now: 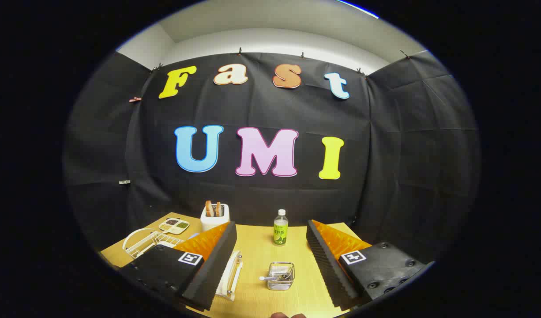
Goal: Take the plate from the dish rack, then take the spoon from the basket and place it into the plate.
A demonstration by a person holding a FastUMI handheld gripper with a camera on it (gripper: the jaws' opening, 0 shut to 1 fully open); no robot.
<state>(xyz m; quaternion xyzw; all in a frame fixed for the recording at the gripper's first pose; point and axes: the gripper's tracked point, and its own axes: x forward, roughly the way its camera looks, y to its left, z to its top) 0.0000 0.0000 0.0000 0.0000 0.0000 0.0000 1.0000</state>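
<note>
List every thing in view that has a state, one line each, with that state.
gripper: fingers open, holding nothing.
basket: upright between the fingers, spoon inside.
spoon: lying in the basket, handle poking over its rim.
bottle: upright, capped, beyond the basket.
toaster: two slices of bread standing in its slots.
dish rack: on the table, partly hidden by a finger.

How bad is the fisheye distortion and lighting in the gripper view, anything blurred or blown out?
Gripper view: strong barrel distortion, wall seams and table edges bow outward; lighting is even, with a bright ceiling band above; the wire basket and bottle between the open gripper fingers look sharp; the dish rack near the rim is smaller and softer.
</note>
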